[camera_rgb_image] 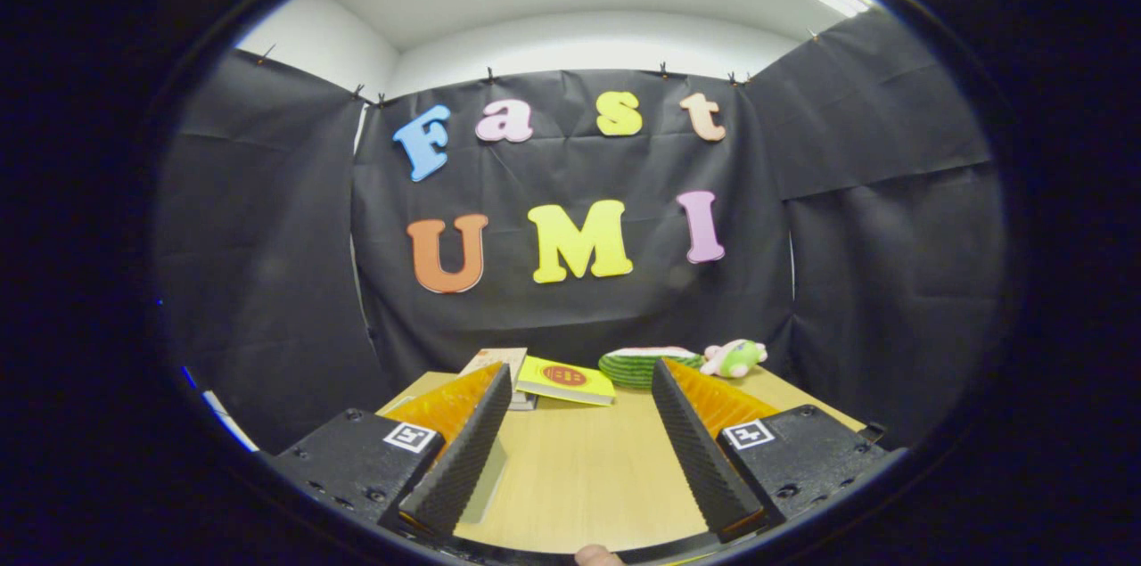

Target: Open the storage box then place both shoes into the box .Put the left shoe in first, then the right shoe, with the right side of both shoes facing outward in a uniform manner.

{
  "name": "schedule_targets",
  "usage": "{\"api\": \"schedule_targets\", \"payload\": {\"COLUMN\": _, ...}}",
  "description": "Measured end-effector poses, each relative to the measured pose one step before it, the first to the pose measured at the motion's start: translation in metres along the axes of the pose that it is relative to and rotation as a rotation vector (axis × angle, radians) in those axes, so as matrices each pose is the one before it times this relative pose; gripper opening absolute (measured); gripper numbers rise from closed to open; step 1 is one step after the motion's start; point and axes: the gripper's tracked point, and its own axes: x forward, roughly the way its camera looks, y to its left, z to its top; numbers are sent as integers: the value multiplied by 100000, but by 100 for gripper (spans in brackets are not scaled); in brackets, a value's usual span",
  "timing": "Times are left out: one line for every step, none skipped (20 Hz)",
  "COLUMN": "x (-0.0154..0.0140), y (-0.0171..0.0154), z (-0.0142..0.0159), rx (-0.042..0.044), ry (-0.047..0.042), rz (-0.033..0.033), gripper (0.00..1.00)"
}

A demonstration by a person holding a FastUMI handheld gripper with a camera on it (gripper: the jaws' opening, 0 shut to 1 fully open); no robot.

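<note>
Black cloth walls a pale wooden table (579,468) where tongs (581,374) hover spread apart, books (544,377) beyond them.

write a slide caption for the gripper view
Open gripper above a wooden table, books and plush toys beyond its fingers.

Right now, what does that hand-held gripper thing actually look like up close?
The gripper has two long wedge-shaped fingers with ribbed, sawtooth-textured inner faces. Each finger sits on a black block fastened with screws, and each block bears a small square black-and-white marker.
</note>
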Motion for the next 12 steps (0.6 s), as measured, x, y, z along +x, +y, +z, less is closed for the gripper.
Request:
{"api": "schedule_targets", "payload": {"x": -639, "y": -563, "z": 140, "rx": -326, "ry": 412, "rz": -215, "gripper": 100}}
{"api": "schedule_targets", "payload": {"x": -483, "y": -726, "z": 115, "rx": 29, "ry": 131, "rz": -738, "gripper": 100}}
{"api": "schedule_targets", "payload": {"x": -587, "y": -561, "z": -214, "rx": -78, "ry": 1538, "rz": -279, "gripper": 100}}
{"api": "schedule_targets", "payload": {"x": -235, "y": -312, "z": -71, "rx": 773, "ry": 871, "rz": 205, "gripper": 100}}
{"api": "schedule_targets", "payload": {"x": -63, "y": -85, "z": -105, "rx": 447, "ry": 539, "rz": 828, "gripper": 100}}
{"api": "schedule_targets", "payload": {"x": 132, "y": -50, "z": -69, "rx": -277, "ry": 1139, "rz": 393, "gripper": 100}}
{"api": "schedule_targets", "payload": {"x": 47, "y": -304, "z": -723, "rx": -1067, "ry": 2286, "rz": -323, "gripper": 100}}
{"api": "schedule_targets", "payload": {"x": -48, "y": 11, "z": -838, "rx": -1113, "ry": 3010, "rz": 422, "gripper": 100}}
{"api": "schedule_targets", "payload": {"x": -12, "y": 392, "z": -343, "rx": -24, "ry": 928, "rz": 939, "gripper": 100}}
{"api": "schedule_targets", "payload": {"x": -17, "y": 210, "z": -77, "rx": 330, "ry": -856, "rz": 363, "gripper": 100}}
{"api": "schedule_targets", "payload": {"x": 76, "y": 36, "z": 16, "rx": -239, "ry": -480, "rz": 10, "gripper": 100}}
{"api": "schedule_targets", "payload": {"x": -9, "y": 58, "z": -57, "rx": -810, "ry": -201, "rz": -55, "gripper": 100}}
